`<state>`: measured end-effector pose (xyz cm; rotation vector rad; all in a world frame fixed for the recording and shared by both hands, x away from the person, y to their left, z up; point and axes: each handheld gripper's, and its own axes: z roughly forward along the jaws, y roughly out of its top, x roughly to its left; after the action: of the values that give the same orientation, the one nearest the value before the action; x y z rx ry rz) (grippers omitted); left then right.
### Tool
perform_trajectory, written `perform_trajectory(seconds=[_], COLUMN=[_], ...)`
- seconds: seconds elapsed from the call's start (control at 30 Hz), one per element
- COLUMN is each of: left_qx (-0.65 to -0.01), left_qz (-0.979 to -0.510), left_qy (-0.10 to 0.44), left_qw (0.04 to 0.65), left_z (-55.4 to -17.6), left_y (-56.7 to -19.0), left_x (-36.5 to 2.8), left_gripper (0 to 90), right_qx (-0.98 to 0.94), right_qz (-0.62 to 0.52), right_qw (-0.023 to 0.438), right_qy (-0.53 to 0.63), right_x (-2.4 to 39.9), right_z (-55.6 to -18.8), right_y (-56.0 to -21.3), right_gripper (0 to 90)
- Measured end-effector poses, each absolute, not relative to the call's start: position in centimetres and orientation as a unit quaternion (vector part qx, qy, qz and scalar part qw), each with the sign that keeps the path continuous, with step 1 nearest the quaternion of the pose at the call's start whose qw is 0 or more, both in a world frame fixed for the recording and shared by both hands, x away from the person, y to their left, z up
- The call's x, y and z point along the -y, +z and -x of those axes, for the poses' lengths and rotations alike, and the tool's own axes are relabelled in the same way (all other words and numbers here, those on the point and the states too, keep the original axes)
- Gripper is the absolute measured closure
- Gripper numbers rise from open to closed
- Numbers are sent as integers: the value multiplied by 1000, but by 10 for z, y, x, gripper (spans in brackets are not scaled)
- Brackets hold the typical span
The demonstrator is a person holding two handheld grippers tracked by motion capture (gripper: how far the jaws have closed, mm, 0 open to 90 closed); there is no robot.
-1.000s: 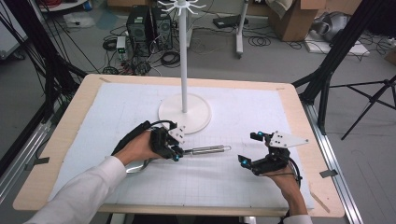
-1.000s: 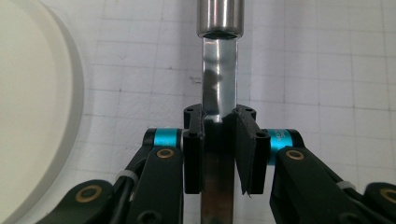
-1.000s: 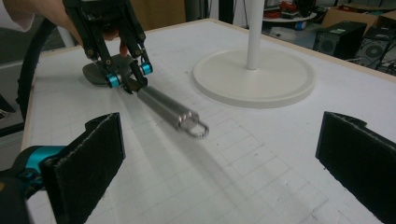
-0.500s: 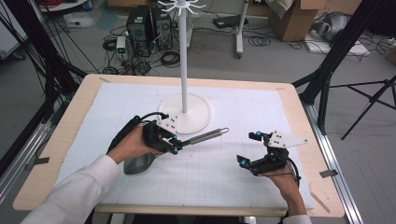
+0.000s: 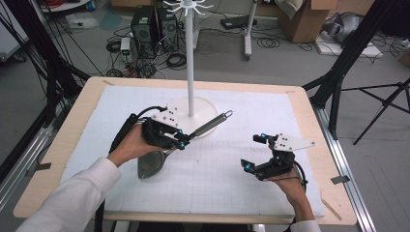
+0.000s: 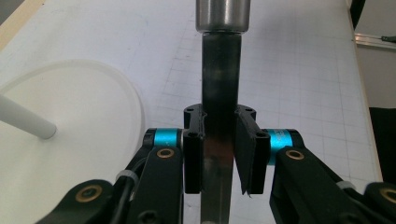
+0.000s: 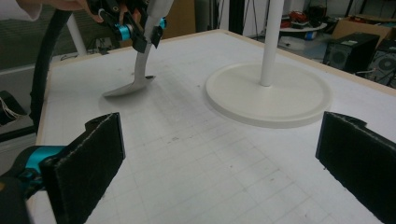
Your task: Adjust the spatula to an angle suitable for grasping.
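White gridded matting covers the table (image 5: 58, 145), which has a pale wooden rim and stands in a workshop with computer towers, cables and cardboard boxes on the floor beyond its far edge. Near the middle of the far half rises a white stand (image 5: 189, 63) with a round base (image 7: 268, 95) and a ring of hooks at its top. Just toward the near left of that base, the left gripper (image 5: 183, 141) has its fingers (image 6: 194, 154) clenched on the handle of a metal spatula (image 5: 208, 124); in the left gripper view the dark shaft runs straight up between both pads, which press on it from either side. The spatula is tilted, its handle end with a small loop pointing up toward the far right across the base of the stand, its blade (image 7: 128, 87) low at the mat below the hand; whether the blade quite touches the mat I cannot tell. Well apart from it, near the near right corner, the right gripper (image 5: 255, 152) is low over the mat with its fingers (image 7: 86, 161) spread wide and released, bare matting between them.
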<state>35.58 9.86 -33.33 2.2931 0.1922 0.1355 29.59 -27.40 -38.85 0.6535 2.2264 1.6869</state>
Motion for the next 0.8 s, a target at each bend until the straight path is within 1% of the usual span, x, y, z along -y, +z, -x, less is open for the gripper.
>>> perform_trajectory(seconds=[0.13,0.4,0.67,0.8], left_qx=[-73,-81,-65,-64], left_qz=[-906,-885,-874,-869], left_qy=[52,53,34,35], left_qw=[414,455,481,490], left_z=[-355,-353,-351,-350], left_y=[-331,-318,-313,-310], left_x=[-98,-97,-91,-88], left_gripper=[744,745,745,744], right_qx=[-764,-761,-757,-754], right_qz=[-220,-215,-206,-197], right_qw=[136,131,130,134], right_qy=[591,598,606,612], right_x=[271,266,262,260], right_z=[-297,-299,-299,-300], right_y=[-385,-375,-365,-360], right_gripper=[1,1,1,1])
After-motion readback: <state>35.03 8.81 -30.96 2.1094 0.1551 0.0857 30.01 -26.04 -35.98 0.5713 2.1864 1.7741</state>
